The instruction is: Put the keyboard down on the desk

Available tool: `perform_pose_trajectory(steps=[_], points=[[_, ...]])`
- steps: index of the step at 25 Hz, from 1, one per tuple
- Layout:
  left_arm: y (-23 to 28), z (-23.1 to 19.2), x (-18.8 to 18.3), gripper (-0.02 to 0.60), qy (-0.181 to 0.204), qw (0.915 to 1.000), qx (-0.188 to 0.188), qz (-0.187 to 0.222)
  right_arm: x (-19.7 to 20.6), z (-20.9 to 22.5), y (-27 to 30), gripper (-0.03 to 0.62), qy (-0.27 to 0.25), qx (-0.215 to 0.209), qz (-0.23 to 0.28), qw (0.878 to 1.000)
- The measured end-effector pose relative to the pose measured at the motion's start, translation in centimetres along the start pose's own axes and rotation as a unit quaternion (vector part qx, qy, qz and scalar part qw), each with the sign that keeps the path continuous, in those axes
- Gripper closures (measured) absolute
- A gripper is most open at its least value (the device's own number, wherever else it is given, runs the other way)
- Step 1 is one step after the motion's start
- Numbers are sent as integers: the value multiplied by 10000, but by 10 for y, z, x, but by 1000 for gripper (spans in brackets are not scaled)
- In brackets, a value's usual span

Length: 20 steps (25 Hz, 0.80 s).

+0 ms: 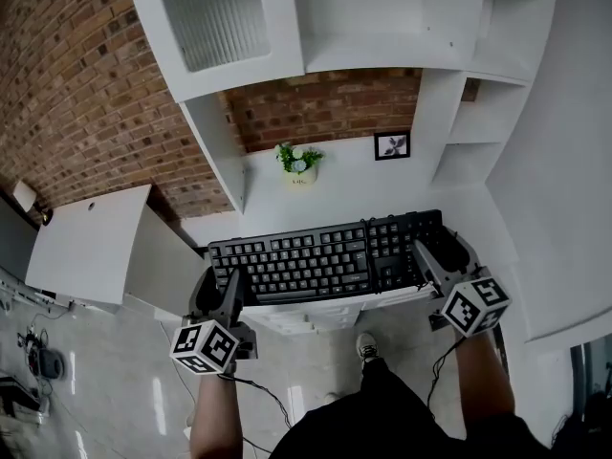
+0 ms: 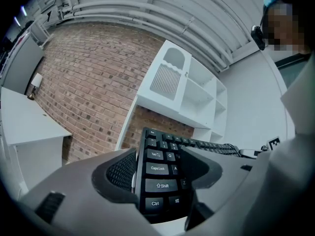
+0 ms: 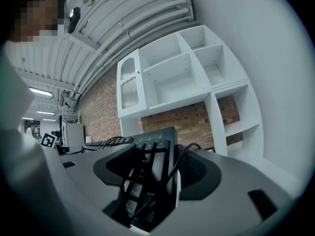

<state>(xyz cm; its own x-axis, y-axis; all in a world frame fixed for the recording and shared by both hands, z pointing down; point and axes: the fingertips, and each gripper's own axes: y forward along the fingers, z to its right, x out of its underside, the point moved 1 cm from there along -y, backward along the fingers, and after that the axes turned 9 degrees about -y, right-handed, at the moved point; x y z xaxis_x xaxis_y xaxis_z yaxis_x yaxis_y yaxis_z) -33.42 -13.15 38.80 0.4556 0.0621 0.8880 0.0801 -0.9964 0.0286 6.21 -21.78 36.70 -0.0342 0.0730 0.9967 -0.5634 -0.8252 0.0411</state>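
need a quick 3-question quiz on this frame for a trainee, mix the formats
1. True or false: only the right hand-held gripper holds the keyboard.
2. What stands on the desk just left of the framed picture? A) mug B) potted plant C) lamp
3. Fill in: in the right gripper view, a black ____ runs between the jaws along with the keyboard's end.

Key:
1. False. The left hand-held gripper is shut on the Ctrl/Shift end too.
2. B
3. cable
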Motion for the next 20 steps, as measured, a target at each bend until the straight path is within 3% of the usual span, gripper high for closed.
perform_pose_trajectory(steps=[20], points=[[149, -42, 54, 285, -160, 9960, -612, -634, 68, 95, 145, 315, 353, -196, -806, 9959]])
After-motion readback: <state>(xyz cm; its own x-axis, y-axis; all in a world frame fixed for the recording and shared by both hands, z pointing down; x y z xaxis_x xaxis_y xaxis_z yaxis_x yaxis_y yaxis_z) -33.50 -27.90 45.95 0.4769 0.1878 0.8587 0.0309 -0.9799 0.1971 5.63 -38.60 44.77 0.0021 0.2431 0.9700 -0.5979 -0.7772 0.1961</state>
